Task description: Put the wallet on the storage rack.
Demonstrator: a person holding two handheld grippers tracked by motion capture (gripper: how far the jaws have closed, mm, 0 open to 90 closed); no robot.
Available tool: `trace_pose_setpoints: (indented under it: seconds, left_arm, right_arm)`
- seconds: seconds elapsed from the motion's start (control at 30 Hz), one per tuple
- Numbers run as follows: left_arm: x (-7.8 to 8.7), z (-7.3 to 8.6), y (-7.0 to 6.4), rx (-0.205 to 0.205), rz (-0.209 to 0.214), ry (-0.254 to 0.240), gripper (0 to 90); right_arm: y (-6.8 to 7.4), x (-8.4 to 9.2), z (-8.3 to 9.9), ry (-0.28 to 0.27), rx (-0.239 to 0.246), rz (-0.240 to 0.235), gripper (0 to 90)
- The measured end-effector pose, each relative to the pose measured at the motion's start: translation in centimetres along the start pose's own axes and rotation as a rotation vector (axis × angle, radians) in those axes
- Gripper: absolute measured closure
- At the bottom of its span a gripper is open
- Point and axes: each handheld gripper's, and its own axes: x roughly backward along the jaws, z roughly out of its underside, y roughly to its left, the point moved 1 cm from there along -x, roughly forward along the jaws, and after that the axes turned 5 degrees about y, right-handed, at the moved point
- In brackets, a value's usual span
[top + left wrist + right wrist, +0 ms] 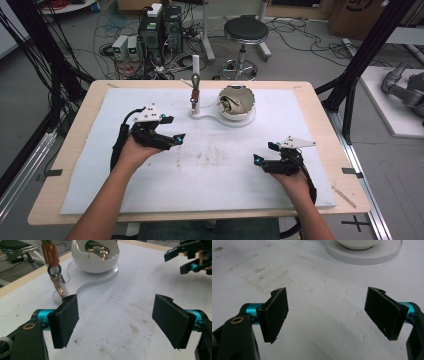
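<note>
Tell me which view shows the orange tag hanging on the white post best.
The left gripper view: the orange tag hangs close and sharp on the white post, with its black ring and metal clasp visible. The high view shows it small and far off. The right gripper view looks at the mat.

White bowl (358, 243) cut off above

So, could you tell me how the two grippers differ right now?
The left gripper is raised off the white mat and points toward the keyring post; the right gripper sits low near the mat's right edge. The left is nearer the white bowl. Both stand open, holding nothing.
</note>
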Motion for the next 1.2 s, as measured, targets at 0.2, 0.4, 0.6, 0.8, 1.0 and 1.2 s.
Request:
trace_pose_setpoints:
  seconds: [0.2,0.4,0.6,0.8,1.0,1.2]
  left_arm:
    - [0.1,2.9,-0.8,0.006,0.04,-0.026,19.9]
    - [0.1,4.8,-0.6,0.003,0.063,0.03,19.2]
    - [0.9,5.4,0.6,0.059,0.037,-0.008,19.2]
    - [1.6,6.2,1.4,0.085,0.031,-0.022,19.2]
    - [2.4,6.7,1.7,0.098,0.02,-0.034,19.2]
    - [2.7,7.0,1.9,0.109,0.014,-0.038,19.2]
  right_arm:
    - [0.0,-0.1,0.0,0.011,0.002,-0.002,19.6]
    - [-0.2,-0.2,0.0,0.006,-0.004,-0.003,19.6]
    - [-0.4,-0.2,0.2,0.007,-0.009,0.003,19.6]
    - [-0.4,-0.2,0.2,0.002,-0.016,0.015,19.6]
    - [-0.6,-0.7,-0.2,0.004,-0.009,0.017,19.6]
    - [-0.6,-0.9,-0.4,0.014,-0.002,0.018,19.6]
